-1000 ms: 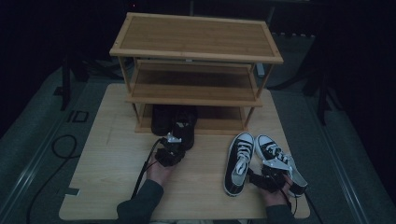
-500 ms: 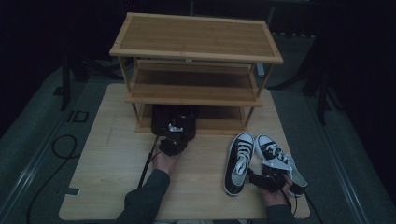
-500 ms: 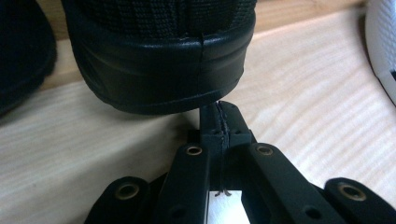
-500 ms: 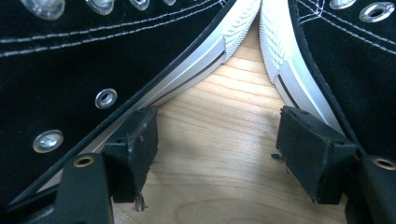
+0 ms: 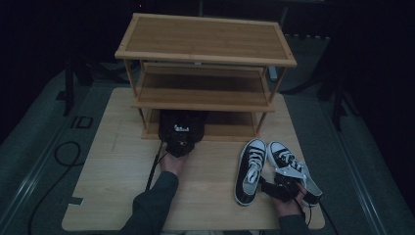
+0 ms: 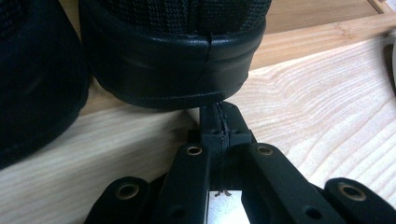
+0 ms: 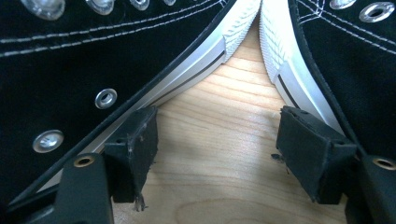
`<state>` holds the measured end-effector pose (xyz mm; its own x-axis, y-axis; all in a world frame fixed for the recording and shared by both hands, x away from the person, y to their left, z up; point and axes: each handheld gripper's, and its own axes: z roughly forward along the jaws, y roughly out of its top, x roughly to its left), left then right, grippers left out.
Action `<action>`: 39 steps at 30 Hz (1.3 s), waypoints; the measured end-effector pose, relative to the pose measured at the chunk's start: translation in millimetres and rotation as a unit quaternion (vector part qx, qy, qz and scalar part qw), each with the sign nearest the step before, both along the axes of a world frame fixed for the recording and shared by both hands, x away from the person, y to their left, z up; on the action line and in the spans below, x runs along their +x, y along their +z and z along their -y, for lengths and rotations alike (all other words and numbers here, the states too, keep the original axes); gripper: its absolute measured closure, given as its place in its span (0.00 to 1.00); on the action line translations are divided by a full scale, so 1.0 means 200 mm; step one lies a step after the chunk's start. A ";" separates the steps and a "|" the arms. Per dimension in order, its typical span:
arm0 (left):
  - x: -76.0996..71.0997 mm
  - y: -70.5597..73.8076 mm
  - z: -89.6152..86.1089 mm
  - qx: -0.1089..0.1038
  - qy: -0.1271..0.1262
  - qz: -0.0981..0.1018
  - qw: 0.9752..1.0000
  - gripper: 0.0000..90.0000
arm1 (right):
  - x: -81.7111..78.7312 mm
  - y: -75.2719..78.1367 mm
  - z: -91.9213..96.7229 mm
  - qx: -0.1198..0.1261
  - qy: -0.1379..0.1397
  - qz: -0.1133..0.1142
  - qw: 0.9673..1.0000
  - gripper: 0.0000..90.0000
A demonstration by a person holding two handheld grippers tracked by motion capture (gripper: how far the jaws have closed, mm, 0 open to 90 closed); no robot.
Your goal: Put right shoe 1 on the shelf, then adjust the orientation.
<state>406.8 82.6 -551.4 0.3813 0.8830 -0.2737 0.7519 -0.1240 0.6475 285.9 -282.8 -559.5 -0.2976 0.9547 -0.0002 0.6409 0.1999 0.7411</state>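
The left gripper (image 6: 219,114) is seen fully closed with nothing held, its tips pressed against the heel of a black shoe (image 6: 173,51) at the rack's (image 5: 205,58) bottom shelf. The right gripper (image 7: 219,154) is kept wide open between the two black-and-white sneakers (image 5: 250,169), each pad touching a sole edge. Compared with a second ago, the left gripper is found nearer the rack, while the right one is unchanged.

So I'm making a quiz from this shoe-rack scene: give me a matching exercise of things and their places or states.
Things:
1. left gripper
2. right gripper
3. black shoes
4. black-and-white sneakers

Places or states:
a. side by side on the table, right of the rack
b. jaws shut, behind a black heel
c. on the rack's bottom shelf
d. jaws open between two white soles

Pairs: 1-b, 2-d, 3-c, 4-a
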 end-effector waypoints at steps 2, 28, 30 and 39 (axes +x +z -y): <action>0.01 0.00 0.00 -0.003 0.001 -0.002 1.000 1.00 | 0.00 0.00 0.00 0.000 0.000 0.000 1.000 0.32; -0.15 -0.02 -0.14 0.010 -0.024 0.037 0.999 0.69 | 0.00 0.00 0.00 0.000 0.000 0.000 1.000 0.32; -0.15 -0.02 -0.13 0.019 -0.028 0.044 0.998 0.68 | 0.00 0.00 0.00 0.000 0.000 0.000 1.000 0.32; -0.17 -0.04 -0.12 0.024 -0.033 0.067 0.997 0.65 | 0.00 0.00 0.00 -0.002 -0.003 -0.002 1.000 0.33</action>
